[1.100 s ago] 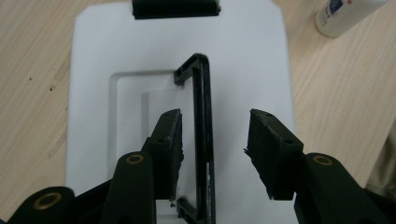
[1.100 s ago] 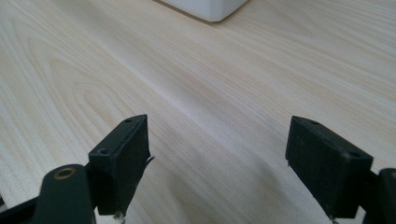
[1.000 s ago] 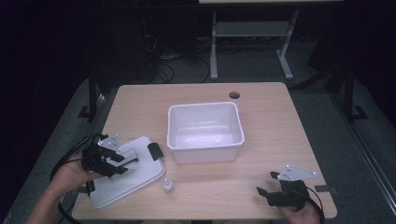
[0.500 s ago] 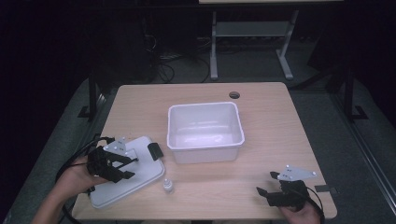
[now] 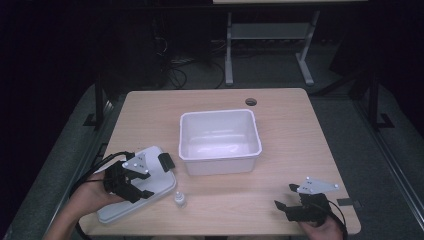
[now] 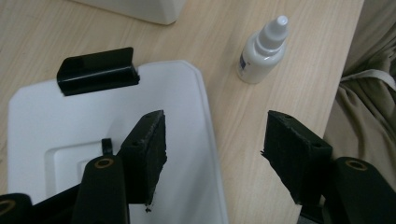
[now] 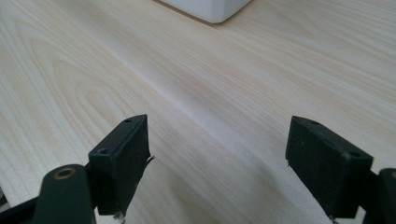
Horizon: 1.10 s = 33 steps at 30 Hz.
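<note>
A white lid [image 5: 155, 165] with a black clip [image 5: 166, 162] lies flat at the table's front left. My left gripper [image 5: 148, 184] hovers over its near part, open, its jaws just having been opening with nothing gripped. In the left gripper view the lid [image 6: 60, 121] and its clip [image 6: 95, 70] lie under the left jaw, and the left gripper [image 6: 215, 126] spans the lid's edge. A small white dropper bottle [image 5: 180, 200] [image 6: 261, 53] stands upright just right of the lid. An empty white bin [image 5: 220, 165] sits mid-table. My right gripper [image 5: 285, 196] [image 7: 219, 128] rests open above bare wood at the front right.
The wooden table [image 5: 300, 145] has a round cable hole [image 5: 251, 101] near its far edge. The bin's corner [image 7: 210, 9] shows ahead of the right gripper. A metal stand [image 5: 270, 35] and cables lie on the floor behind. Beige clothing [image 6: 364, 93] borders the near edge.
My left gripper has shifted toward the near edge and slightly right over the lid, and its jaws stand wider apart. The right gripper, lid, bottle and bin have stayed put.
</note>
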Each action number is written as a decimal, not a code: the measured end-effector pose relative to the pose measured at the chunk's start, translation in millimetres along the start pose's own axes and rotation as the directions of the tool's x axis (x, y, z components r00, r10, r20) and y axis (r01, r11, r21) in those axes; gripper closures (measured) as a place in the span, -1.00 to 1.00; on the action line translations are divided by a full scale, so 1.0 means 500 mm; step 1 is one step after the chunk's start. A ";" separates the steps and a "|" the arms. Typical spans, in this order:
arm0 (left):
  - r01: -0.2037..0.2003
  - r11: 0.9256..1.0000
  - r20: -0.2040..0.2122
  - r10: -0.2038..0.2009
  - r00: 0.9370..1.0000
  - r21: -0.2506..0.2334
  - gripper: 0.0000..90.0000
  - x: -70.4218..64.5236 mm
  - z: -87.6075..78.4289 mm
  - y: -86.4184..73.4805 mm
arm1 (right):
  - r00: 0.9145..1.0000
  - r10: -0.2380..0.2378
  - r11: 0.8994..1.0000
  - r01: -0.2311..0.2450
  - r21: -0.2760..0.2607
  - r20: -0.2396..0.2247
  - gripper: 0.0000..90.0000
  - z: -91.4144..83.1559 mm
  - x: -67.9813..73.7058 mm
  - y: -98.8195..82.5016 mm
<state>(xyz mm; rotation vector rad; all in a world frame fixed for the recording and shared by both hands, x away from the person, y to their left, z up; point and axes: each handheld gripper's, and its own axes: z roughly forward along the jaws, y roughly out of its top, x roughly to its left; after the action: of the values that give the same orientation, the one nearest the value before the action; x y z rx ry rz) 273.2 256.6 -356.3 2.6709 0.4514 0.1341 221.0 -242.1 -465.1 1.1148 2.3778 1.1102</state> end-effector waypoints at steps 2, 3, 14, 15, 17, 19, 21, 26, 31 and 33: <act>-0.005 1.000 0.003 0.005 1.000 0.004 -0.16 -0.003 0.003 0.003 | 1.000 0.001 1.000 -0.001 -0.001 -0.001 -0.53 0.000 0.000 0.000; -0.001 1.000 0.007 0.001 1.000 0.001 -0.17 -0.006 0.008 0.005 | 1.000 -0.001 1.000 0.001 -0.001 -0.001 -0.53 0.000 0.000 0.000; -0.031 1.000 0.035 0.031 0.999 -0.005 -0.18 -0.027 0.031 0.032 | 1.000 -0.006 1.000 0.006 -0.004 -0.003 -0.53 -0.001 0.000 0.000; -0.031 1.000 0.035 0.031 0.999 -0.005 -0.19 -0.027 0.031 0.032 | 1.000 -0.006 1.000 0.006 -0.004 -0.003 -0.53 -0.001 0.000 0.000; -0.035 0.999 0.043 0.035 0.998 -0.006 -0.20 -0.030 0.035 0.037 | 1.000 -0.006 1.000 0.006 -0.005 -0.004 -0.53 -0.001 0.000 0.000; -0.035 0.999 0.047 0.035 0.998 -0.009 -0.21 -0.034 0.040 0.041 | 1.000 -0.006 1.000 0.006 -0.004 -0.004 -0.53 0.000 0.000 0.000; -0.040 0.999 0.054 0.041 0.998 -0.011 -0.21 -0.036 0.044 0.045 | 1.000 -0.007 1.000 0.007 -0.004 -0.005 -0.53 0.000 0.000 0.000; -0.056 0.998 0.060 0.057 0.997 -0.018 -0.23 -0.046 0.059 0.053 | 1.000 -0.008 1.000 0.008 -0.005 -0.005 -0.53 0.000 0.000 0.000; -0.051 0.998 0.078 0.053 0.996 -0.021 -0.25 -0.050 0.077 0.056 | 1.000 -0.008 1.000 0.008 -0.004 -0.006 -0.53 0.000 0.001 0.000; -0.054 0.998 0.079 0.056 0.995 -0.022 -0.25 -0.051 0.082 0.058 | 1.000 -0.008 1.000 0.008 -0.004 -0.007 -0.53 0.001 0.001 0.000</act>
<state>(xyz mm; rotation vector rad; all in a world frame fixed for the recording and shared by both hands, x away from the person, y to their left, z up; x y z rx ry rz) 264.1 207.1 -381.6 2.6593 0.3494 0.0474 221.0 -241.5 -465.2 1.1014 2.3825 1.1174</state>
